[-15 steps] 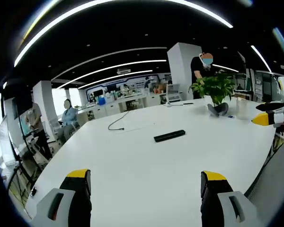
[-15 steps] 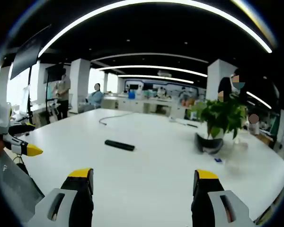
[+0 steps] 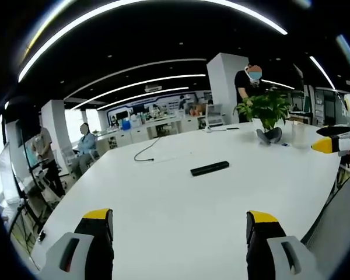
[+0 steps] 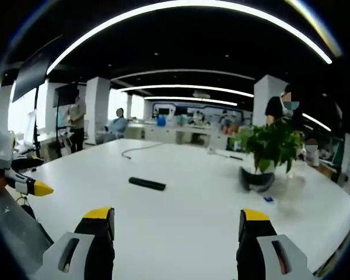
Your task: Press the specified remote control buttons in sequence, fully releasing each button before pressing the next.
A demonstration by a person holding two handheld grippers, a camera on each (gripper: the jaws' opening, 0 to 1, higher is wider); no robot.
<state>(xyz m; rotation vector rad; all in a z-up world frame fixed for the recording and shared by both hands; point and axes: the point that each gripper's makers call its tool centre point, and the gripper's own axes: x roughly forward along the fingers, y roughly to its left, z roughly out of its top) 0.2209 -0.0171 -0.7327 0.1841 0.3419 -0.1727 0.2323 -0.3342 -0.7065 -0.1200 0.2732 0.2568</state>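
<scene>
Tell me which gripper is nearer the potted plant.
Right. The right gripper has the potted plant close ahead to its right; the left gripper sees it far across the table.

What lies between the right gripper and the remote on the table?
Only bare white table. In the right gripper view the stretch from the open right gripper up to the remote holds nothing; the plant stands off to the side.

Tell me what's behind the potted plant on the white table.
Behind the potted plant stands a person in a dark top, beside a white pillar. The leaves cover the person's lower body, so what lies past the pot at table level can't be seen.
</scene>
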